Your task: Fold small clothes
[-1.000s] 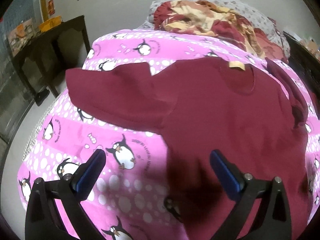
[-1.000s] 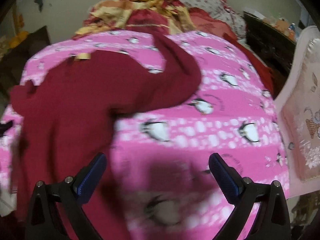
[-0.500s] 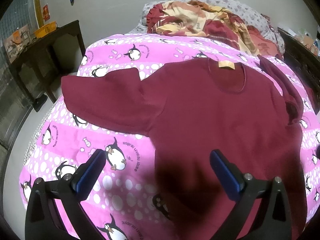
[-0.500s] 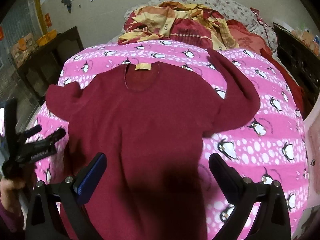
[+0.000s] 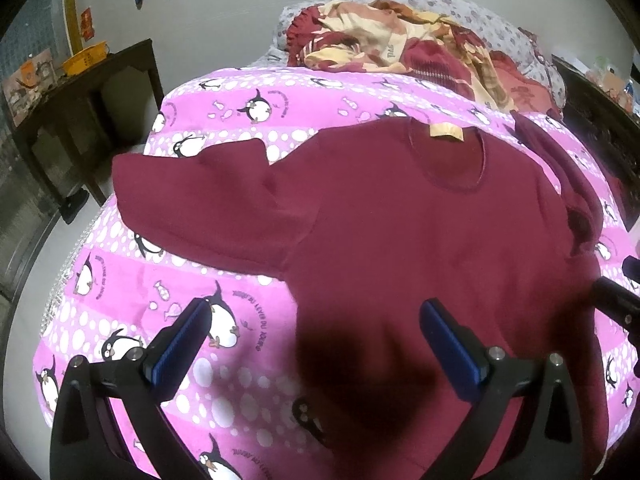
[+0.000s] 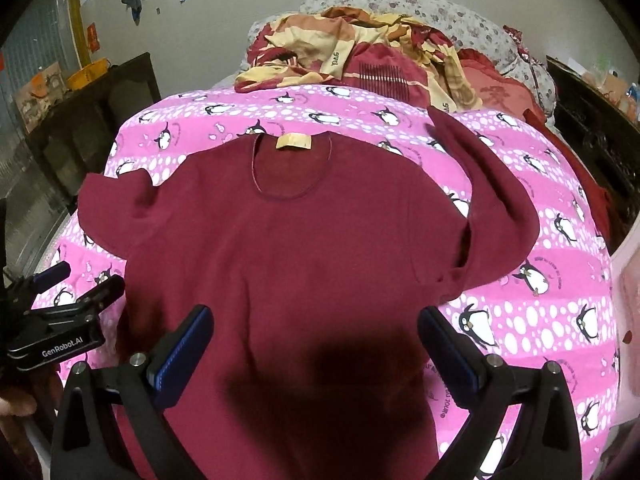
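- The maroon sweater [image 6: 304, 264] lies face up on the bed's pink penguin blanket [image 6: 532, 320], its collar with the yellow label [image 6: 293, 141] at the far end and its hem nearest the cameras.
- Since a second ago both cameras have pulled back and steadied: the right view was blurred and aimed past the sweater's right side, and now it looks squarely down the middle of the sweater.
- The sweater itself looks much the same as half a second ago; it is spread out and not yet folded.
- The left sleeve [image 5: 208, 196] is laid flat, pointing away from the body; the right sleeve [image 6: 492, 200] is bent upward toward the pile of bedding [image 6: 360, 52] beyond the collar.
- The left gripper [image 5: 316, 340] hovers over the sweater's left edge near the hem, jaws wide apart and holding nothing.
- The right gripper [image 6: 316, 340] hangs over the lower middle of the sweater, jaws likewise spread and empty.
- My reading: laying out is finished and folding has not begun. A sleeve fold toward the collar line seems the likely first step, and the crooked right sleeve may need straightening.
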